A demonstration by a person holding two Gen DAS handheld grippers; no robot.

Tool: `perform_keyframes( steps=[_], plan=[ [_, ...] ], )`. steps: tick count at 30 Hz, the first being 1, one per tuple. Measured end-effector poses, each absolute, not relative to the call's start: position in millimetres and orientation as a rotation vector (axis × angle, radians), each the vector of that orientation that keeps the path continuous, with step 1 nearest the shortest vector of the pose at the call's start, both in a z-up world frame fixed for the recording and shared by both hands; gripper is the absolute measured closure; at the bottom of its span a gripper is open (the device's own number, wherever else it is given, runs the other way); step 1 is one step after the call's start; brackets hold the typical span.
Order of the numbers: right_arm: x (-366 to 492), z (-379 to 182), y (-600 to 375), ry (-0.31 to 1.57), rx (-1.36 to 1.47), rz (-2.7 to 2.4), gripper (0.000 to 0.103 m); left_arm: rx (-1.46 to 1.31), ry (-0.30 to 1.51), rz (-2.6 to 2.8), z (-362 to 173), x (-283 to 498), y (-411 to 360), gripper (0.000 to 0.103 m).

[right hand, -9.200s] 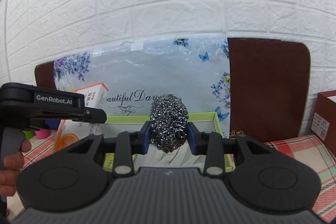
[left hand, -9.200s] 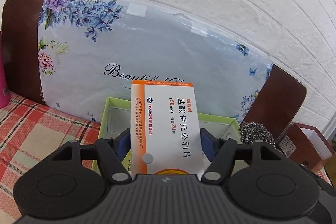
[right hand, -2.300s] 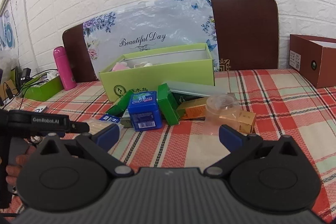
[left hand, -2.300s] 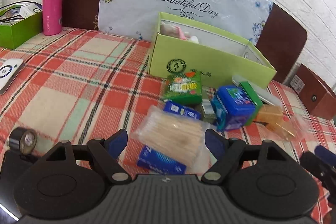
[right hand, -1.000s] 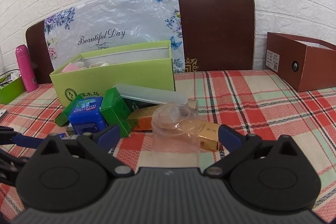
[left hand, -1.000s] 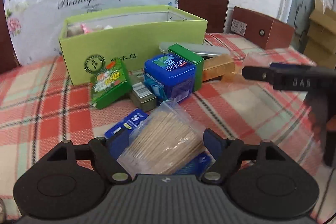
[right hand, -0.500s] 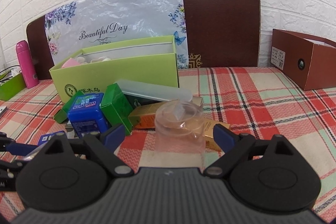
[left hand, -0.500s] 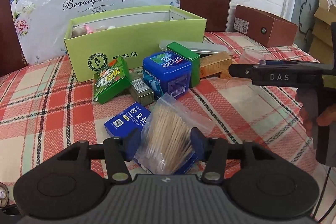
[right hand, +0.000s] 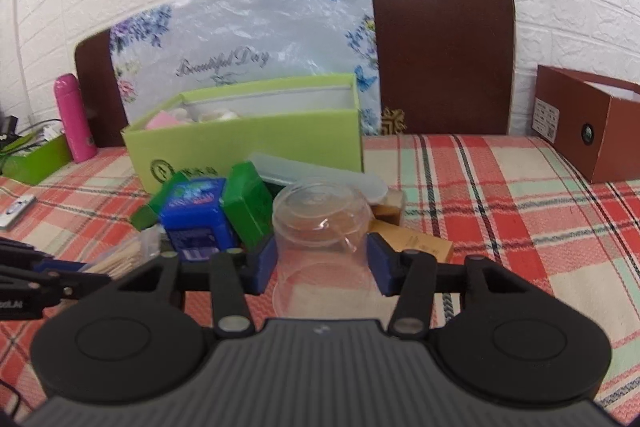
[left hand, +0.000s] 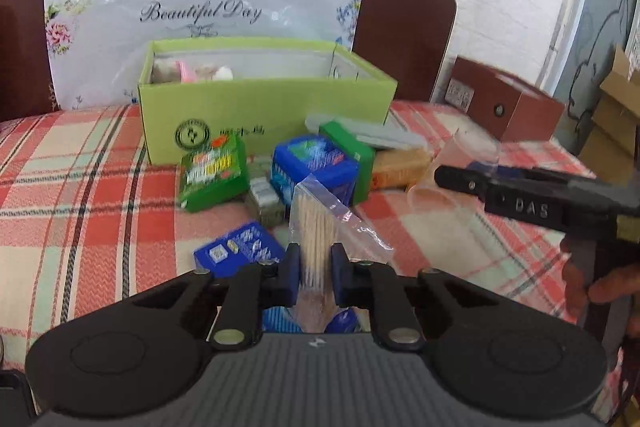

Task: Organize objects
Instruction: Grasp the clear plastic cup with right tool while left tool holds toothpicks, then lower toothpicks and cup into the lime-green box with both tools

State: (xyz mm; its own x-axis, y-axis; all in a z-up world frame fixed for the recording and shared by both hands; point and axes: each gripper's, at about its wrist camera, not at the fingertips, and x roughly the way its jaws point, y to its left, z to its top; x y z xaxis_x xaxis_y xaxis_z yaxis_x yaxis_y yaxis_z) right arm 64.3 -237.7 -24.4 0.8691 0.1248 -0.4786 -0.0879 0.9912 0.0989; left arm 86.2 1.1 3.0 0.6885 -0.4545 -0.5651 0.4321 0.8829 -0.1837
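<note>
Pointing away from gripper (left hand: pixel 313 275): toothpick bag (left hand: pixel 316 227)

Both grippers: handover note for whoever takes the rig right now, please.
Left gripper: just closed, shut on the toothpick bag, bag upright between its pads.
Right gripper: has been closing around the clear plastic cup; whether the pads press yet is unclear.
Green box stands behind the pile and already holds a few items.
Left: bag and cup into the box, then blue tin, green boxes, tan boxes and the rest.
</note>
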Motion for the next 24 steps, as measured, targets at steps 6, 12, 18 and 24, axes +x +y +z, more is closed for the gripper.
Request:
perform_keyframes(
  steps=[6,12,18,24],
  plan=[
    [58.5,14.5,-225.3,0.394,0.082,0.202,0.055,-0.154,0.544,-0.485,41.5,101.8,6.5,0.088],
    [75.3,48.0,-218.8,0.306,0.096,0.256,0.055,-0.263,0.478,-0.423,72.7,134.1,10.9,0.088],
    [107.2,73.4,-210.3,0.204,0.066,0.253,0.054,-0.328,0.448,-0.369,92.3,174.2,11.6,0.088],
    [149.5,80.4,-203.5,0.155,0.092,0.233,0.054,-0.343,0.441,-0.329,91.3,212.4,9.7,0.088]
  ],
)
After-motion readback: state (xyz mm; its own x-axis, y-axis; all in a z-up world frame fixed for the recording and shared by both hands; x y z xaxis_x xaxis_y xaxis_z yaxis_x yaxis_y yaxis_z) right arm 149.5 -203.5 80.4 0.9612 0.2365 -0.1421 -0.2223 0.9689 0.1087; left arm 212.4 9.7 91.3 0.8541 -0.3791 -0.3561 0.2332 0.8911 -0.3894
